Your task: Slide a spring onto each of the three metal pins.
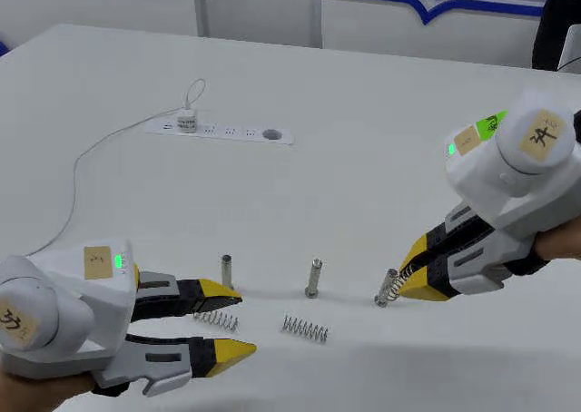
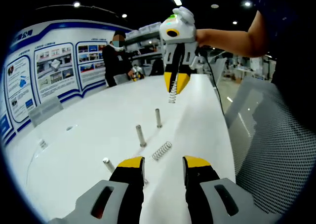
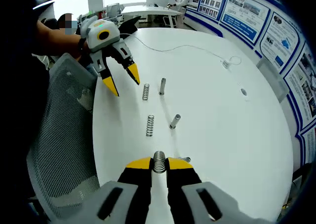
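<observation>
**Spring at the right pin: handling notes and blind spots**

Head view. Your right gripper (image 1: 406,276) pinches the held spring (image 1: 394,287) by its upper coils, and the spring's lower end is at the right pin (image 1: 382,299). You cannot tell from here whether the coils are over the pin's tip or just beside it. Your left gripper (image 1: 238,324) is spread and empty, with the near spring (image 1: 216,318) between its jaws. The second loose spring (image 1: 304,328) lies on the desk (image 1: 363,158) in front of the middle pin (image 1: 313,278). The left pin (image 1: 226,271) is bare.

Handling, as a judgement: the springs look like light, thin wire. They will likely squash, bow sideways or flick out under a hard squeeze. Take each one lightly across the coils near one end and leave the bore open. The pins may tip if nudged.

Left gripper view. The held spring hangs above the far pin, and the overlap is hard to read. The near spring is mostly cut off behind your own jaw.

Right gripper view. The jaws are pressed together on the held spring, seen end-on. The right pin is largely hidden behind a jaw.
</observation>
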A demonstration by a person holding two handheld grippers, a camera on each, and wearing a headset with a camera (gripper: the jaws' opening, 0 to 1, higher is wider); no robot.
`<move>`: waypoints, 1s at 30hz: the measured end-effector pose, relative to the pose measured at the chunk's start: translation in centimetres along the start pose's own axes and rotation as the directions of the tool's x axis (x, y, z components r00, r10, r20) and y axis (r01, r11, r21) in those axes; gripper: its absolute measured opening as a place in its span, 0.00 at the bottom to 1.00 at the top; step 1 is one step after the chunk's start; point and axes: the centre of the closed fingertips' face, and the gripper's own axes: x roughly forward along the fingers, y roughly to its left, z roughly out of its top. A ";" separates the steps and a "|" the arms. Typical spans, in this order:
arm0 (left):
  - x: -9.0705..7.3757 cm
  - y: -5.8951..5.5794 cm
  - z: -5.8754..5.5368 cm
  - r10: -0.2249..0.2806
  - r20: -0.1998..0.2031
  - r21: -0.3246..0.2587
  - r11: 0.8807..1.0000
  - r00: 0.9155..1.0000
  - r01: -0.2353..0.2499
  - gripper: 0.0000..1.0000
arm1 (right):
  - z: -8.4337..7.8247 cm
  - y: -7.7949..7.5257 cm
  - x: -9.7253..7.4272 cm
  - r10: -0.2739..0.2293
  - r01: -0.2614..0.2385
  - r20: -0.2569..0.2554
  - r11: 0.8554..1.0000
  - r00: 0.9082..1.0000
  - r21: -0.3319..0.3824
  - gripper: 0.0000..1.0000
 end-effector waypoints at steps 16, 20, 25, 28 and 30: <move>-1.3 0.9 -0.2 0.079 0.024 -0.054 0.996 0.997 -0.078 0.44 | -1.4 -3.2 0.4 -0.042 0.040 -0.103 0.999 0.994 -0.019 0.12; -1.7 1.0 -0.3 0.096 0.029 -0.068 0.993 0.995 -0.094 0.46 | -1.5 -3.7 1.0 -0.034 0.032 -0.116 0.999 0.993 -0.016 0.12; -2.1 1.2 -0.6 0.113 0.030 -0.084 0.990 0.993 -0.110 0.48 | -2.0 -4.2 1.7 -0.028 0.025 -0.151 0.999 0.988 -0.027 0.12; -2.2 1.3 -0.7 0.119 0.030 -0.091 0.989 0.992 -0.116 0.49 | -2.0 -4.4 2.0 -0.020 0.017 -0.157 1.000 0.987 -0.023 0.12; -2.2 1.4 -0.9 0.124 0.029 -0.096 0.988 0.992 -0.121 0.51 | -2.0 -4.5 2.1 -0.017 0.013 -0.159 1.000 0.987 -0.023 0.12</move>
